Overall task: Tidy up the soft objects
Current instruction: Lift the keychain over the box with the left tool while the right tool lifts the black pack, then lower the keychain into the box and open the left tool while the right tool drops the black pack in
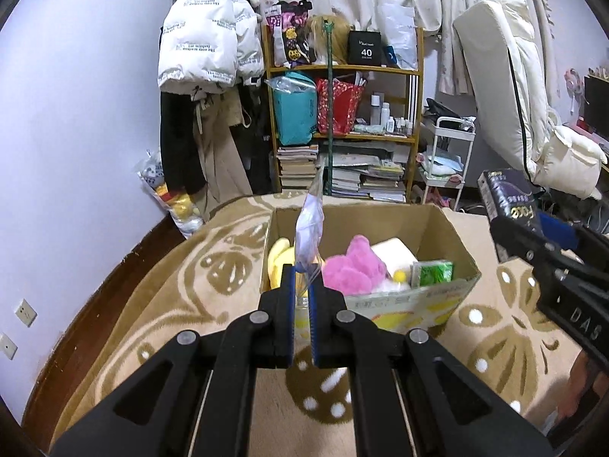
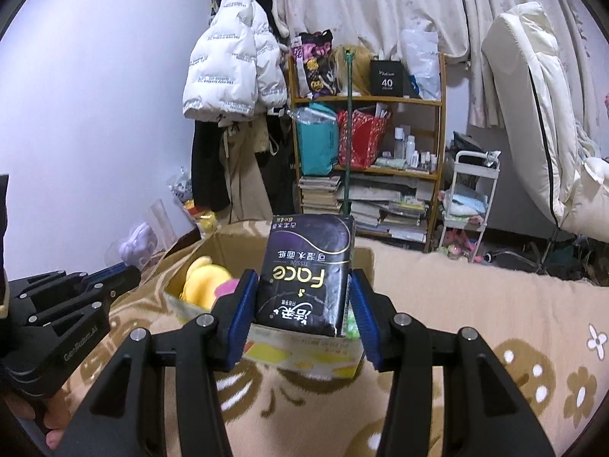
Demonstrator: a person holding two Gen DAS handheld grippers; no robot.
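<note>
So the left tongs (image 1: pixel 302 285) are clenched tight on the edge of a clear plastic bag (image 1: pixel 310 224), which sticks up edge-on from the pads with its long axis running up and away, tip leaning a bit right. From the right wrist view the bag looks to have something pale purple (image 2: pixel 137 244) inside, can't tell what. Pinching just the film makes sense to me, it's floppy and there's nothing firmer to grab.

The right tongs (image 2: pixel 304 304) are clamped partway around a dark tissue pack (image 2: pixel 306 278), pads on its two narrow sides. The pack stands on end, long axis pointing away from the camera and up, its "Face" print reading upside down. Squeezing across the short width is probably the only way it fits.

Both things hang in the air just in front of the cardboard box (image 1: pixel 437 293), which sits on a patterned blanket (image 1: pixel 213 266) and already holds a pink plush (image 1: pixel 354 266) and a yellow plush (image 2: pixel 203 278). My guess is both go in there next.
</note>
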